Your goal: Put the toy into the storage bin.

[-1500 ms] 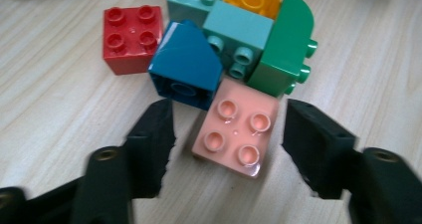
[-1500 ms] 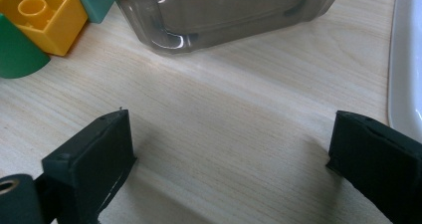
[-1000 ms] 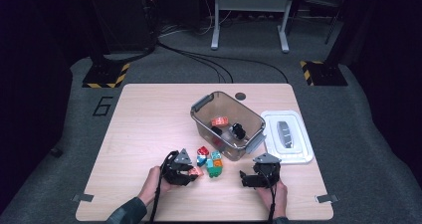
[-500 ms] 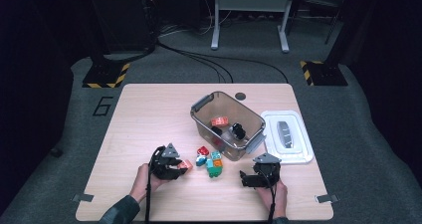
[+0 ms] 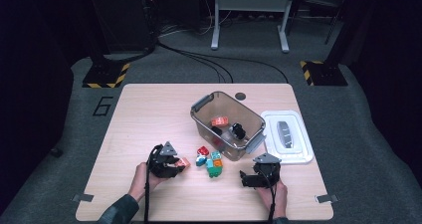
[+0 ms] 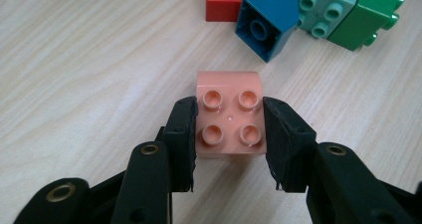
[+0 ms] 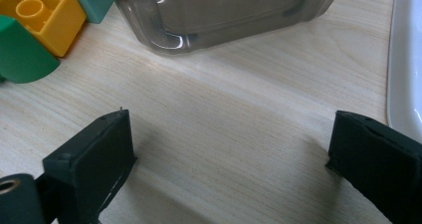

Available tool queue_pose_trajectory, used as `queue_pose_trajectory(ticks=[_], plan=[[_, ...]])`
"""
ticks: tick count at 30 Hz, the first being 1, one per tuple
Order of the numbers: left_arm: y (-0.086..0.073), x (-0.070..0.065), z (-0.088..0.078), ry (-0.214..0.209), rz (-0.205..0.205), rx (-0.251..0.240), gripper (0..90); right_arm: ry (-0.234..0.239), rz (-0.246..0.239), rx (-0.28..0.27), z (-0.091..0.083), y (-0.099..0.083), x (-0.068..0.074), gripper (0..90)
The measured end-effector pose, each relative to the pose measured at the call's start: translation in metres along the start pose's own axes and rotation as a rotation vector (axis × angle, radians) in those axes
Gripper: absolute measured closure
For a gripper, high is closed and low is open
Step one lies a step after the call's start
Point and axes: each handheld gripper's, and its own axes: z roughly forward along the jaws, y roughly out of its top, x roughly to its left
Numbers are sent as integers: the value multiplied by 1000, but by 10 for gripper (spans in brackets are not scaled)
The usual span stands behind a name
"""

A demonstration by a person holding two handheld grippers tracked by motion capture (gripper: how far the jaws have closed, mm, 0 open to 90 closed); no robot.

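I have the left gripper (image 6: 229,129) pinching the pink brick (image 6: 230,115) by its sides just above the table (image 5: 149,109), apart from the loose bricks (image 5: 211,160), ready for the bin (image 5: 226,122). My right gripper (image 7: 231,159) waits spread wide. The bin's contents stay murky.

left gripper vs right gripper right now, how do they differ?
The left gripper has its jaws shut on a pink brick; the right gripper has its jaws wide open with bare table between them. The left gripper faces the loose bricks, with a blue brick just ahead; the right gripper faces the clear bin, with the white lid at its side. Both are hand-held, low over the table, with black jaws.
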Motion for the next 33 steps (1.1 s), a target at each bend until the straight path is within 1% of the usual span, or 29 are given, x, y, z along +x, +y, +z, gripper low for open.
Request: queue_pose_trajectory(ticks=[2, 3, 4, 5, 6, 7, 8, 9, 11, 12, 13, 15, 16, 17, 20, 21, 22, 25, 26, 29, 31, 32, 33], plan=[[4, 3, -3, 12, -7, -14, 591, 0, 0, 0, 0, 0, 0, 31], [7, 5, -5, 18, 0, -18, 591, 0, 0, 0, 0, 0, 0, 31], [10, 6, -7, 29, -3, -21, 591, 0, 0, -1, 0, 0, 0, 31], [13, 8, -9, 27, -9, -26, 591, 0, 0, -1, 0, 0, 0, 31], [16, 10, -11, 35, -10, -28, 591, 0, 0, -1, 0, 0, 0, 31], [19, 13, -13, 32, -9, -33, 590, 0, 0, -1, 0, 0, 0, 31], [22, 15, -15, 34, -16, -44, 591, 0, 0, -1, 0, 0, 0, 31], [25, 16, -17, 39, -10, -43, 591, 0, 0, -1, 0, 0, 0, 31], [31, 20, -22, 36, -13, -45, 591, 0, 0, -1, 0, 0, 0, 31], [34, 20, -23, 43, -15, -52, 591, 0, 0, -1, 0, 0, 0, 31], [38, 22, -25, 51, -9, -55, 591, 0, 0, -1, 0, 0, 0, 31], [44, 25, -28, 56, -11, -65, 591, 1, 0, -1, 0, 0, 0, 31], [46, 26, -30, 61, -9, -63, 591, 1, 0, -1, 0, 0, 0, 31], [50, 28, -32, 55, -12, -65, 591, 0, 0, -1, 0, 0, 0, 31], [59, 31, -37, 62, -9, -75, 591, 0, 0, -1, 0, 0, 0, 31], [62, 32, -38, 58, -15, -78, 591, 0, 0, -1, 0, 0, 0, 31], [65, 33, -39, 66, -6, -80, 591, 0, 0, -1, 0, 0, 0, 31], [75, 36, -42, 61, 1, -72, 591, 0, 0, -1, 0, 0, 0, 31], [78, 36, -43, 72, 7, -75, 591, 0, 0, -1, 0, 0, 0, 31], [89, 38, -46, 75, 10, -81, 591, 0, 0, -1, 0, 0, 0, 31], [95, 40, -47, 68, 5, -90, 591, 0, 0, -1, 0, 0, 0, 31], [98, 40, -49, 68, 1, -86, 590, 1, 0, -1, 0, 0, 0, 31], [102, 41, -49, 75, 13, -94, 591, 0, 0, -1, 0, 0, 0, 31]])
